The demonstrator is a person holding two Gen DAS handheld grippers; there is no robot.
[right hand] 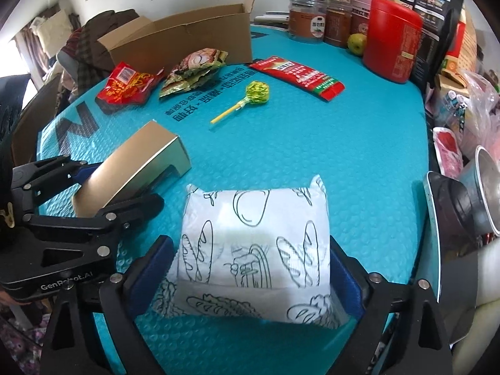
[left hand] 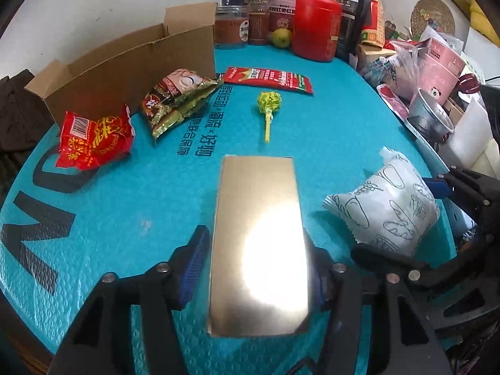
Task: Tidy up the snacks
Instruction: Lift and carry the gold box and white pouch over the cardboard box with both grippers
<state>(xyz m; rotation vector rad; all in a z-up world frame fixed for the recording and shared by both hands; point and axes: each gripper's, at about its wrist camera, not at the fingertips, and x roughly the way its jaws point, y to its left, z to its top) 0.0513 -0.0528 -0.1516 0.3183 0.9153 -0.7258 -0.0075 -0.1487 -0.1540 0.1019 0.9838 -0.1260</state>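
The main risk lies with the gold box (left hand: 257,247): its faces are glossy and hard, and the left gripper (left hand: 256,268) holds it only near the rear end, so most of its length sticks out forward toward the centre of the frame. A quick swing could make it pivot or slide out of the pads. The white bread packet (right hand: 254,250) carries a different risk: it is soft and puffy, so a firm squeeze could crush what is inside or let the film slip free.

The left jaws stand moderately apart, as wide as the box, and appear clamped on its two long sides, though glare hides the right contact. In the right wrist view the box looks raised off the teal tabletop (right hand: 343,156) at the left edge of the frame.

The right gripper (right hand: 250,268) has its jaws spread wide, one pad on each side of the packet, pressing it at lower centre.

The open cardboard box (right hand: 187,37), upper left, looks the likely destination. The red packet (right hand: 129,82), green-gold packet (right hand: 195,70), lollipop (right hand: 250,97) and flat red sachet (right hand: 300,76) lie before it.
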